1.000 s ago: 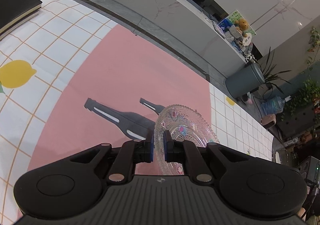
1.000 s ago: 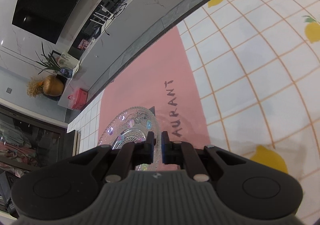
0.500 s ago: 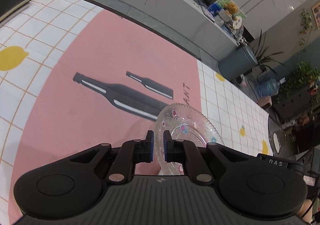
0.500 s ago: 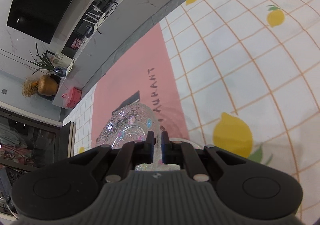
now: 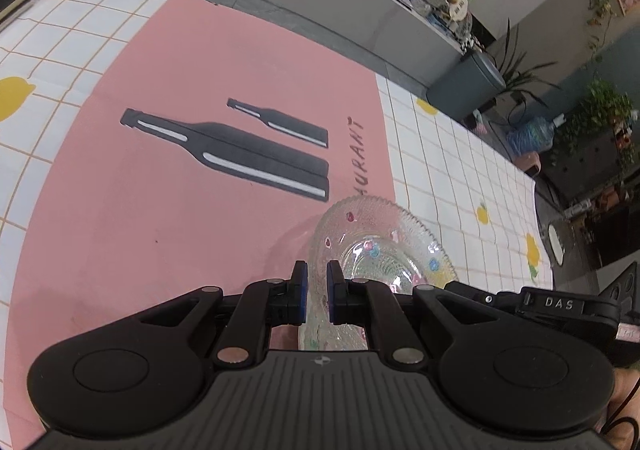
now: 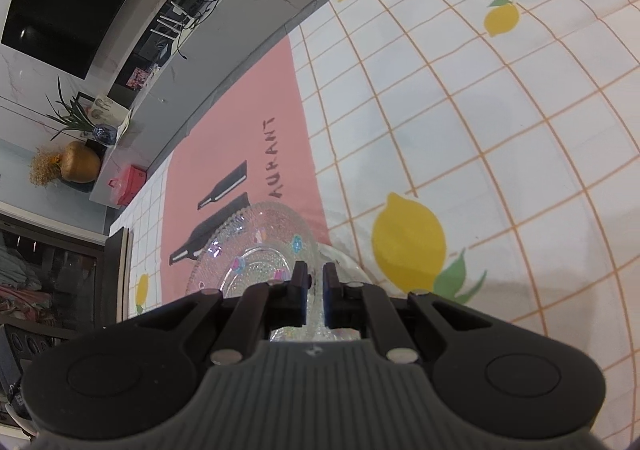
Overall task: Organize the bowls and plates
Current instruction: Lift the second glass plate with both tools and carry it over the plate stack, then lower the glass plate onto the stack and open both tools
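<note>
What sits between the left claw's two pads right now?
The rim of the clear glass plate sits between the left claw pads, pinched edge-on. The left wrist view shows this; nothing else is in the gap.

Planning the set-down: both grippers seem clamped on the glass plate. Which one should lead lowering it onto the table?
Neither clearly; slight lean left. The left gripper and right gripper each pinch the glass plate rim. The left view shows bare pink mat ahead.
</note>
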Available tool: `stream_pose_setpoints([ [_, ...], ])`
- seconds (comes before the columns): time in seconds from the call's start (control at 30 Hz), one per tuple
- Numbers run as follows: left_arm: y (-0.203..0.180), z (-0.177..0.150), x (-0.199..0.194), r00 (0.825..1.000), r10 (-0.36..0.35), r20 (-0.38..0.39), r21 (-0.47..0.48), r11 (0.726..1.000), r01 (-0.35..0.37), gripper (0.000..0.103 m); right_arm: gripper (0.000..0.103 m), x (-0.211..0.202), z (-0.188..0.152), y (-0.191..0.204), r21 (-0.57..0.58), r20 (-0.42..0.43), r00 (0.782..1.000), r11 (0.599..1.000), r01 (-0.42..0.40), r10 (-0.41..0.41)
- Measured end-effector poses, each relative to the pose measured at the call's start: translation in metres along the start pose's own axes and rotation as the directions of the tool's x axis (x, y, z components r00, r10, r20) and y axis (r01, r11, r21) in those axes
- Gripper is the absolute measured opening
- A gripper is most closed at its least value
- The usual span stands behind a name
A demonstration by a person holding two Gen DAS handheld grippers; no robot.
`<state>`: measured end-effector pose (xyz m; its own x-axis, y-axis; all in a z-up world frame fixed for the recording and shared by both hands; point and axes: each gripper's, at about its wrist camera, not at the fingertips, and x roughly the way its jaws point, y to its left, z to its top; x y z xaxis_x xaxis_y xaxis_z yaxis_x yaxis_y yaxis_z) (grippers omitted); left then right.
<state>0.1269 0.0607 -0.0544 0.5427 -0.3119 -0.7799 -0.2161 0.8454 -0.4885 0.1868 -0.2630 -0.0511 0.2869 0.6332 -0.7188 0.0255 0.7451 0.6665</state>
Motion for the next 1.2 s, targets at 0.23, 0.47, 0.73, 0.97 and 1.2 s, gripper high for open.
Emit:
stream_pose_setpoints([
  [0.23,-0.004,-0.007,0.001,1.0,0.003,-0.026,0.032,0.999,-0.002,0.01,0.006,-0.005,-0.003,-0.002,-0.013,-0.007,1.0,1.0,0.014,-0.014],
  [0.47,-0.01,-0.013,0.003,0.998,0.023,-0.058,0.082,0.996,-0.019,0.012,0.007,-0.008,-0.011,-0.002,-0.042,-0.027,0.999,0.998,0.04,-0.041],
  [0.73,-0.02,-0.019,0.002,0.995,0.061,-0.078,0.162,0.986,-0.048,0.013,0.008,-0.011,-0.017,-0.004,-0.068,-0.058,0.996,0.996,0.064,-0.068],
  [0.97,-0.025,-0.024,0.005,0.992,0.084,-0.094,0.213,0.975,-0.062,0.016,0.008,-0.014,-0.019,-0.003,-0.082,-0.059,0.995,0.994,0.074,-0.079],
  [1.2,-0.027,-0.023,0.006,0.992,0.088,-0.093,0.23,0.971,-0.064,0.018,0.013,-0.013,-0.024,0.017,-0.225,-0.018,0.989,0.964,0.14,-0.148],
])
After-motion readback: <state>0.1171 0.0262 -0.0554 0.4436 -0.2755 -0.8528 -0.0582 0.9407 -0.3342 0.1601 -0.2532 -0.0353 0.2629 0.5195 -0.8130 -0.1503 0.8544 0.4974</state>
